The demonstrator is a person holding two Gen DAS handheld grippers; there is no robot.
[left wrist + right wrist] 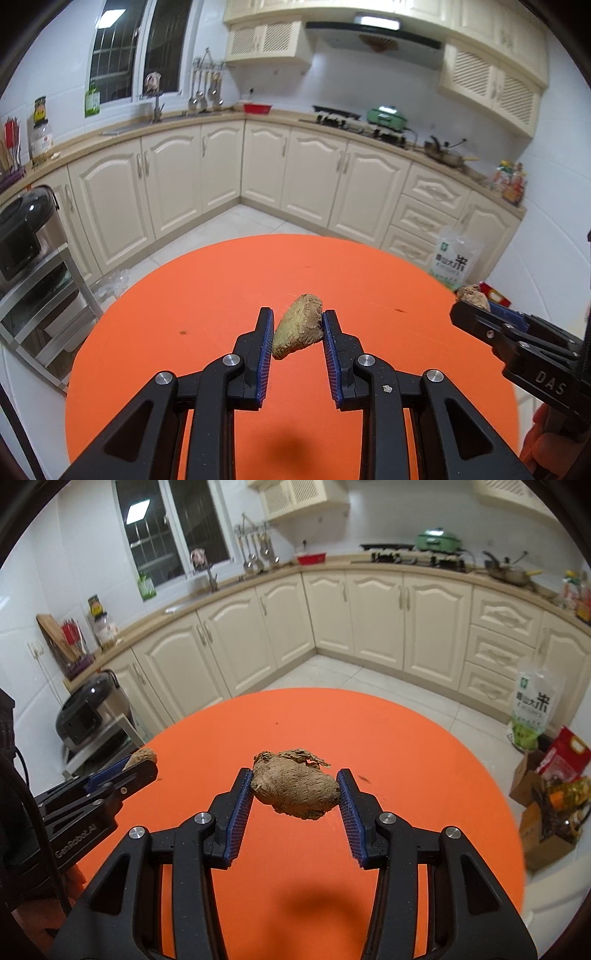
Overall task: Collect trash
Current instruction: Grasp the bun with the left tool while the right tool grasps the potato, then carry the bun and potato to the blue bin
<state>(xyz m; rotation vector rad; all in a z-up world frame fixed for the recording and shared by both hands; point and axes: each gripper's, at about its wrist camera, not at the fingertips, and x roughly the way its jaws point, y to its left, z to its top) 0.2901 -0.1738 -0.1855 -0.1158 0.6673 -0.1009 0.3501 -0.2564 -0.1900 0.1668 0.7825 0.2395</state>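
Left wrist view: left gripper (297,323) clamps a yellowish fibrous scrap (298,326) above the orange round table (207,295) — its underside is hidden. Right wrist view alone shows the right gripper (294,784) pinching a brown lump (295,790) with flaky bits on top. Each view catches the other gripper only at its edge. Beyond the table rim — open tiled floor (354,677), then cream cabinets (221,162).
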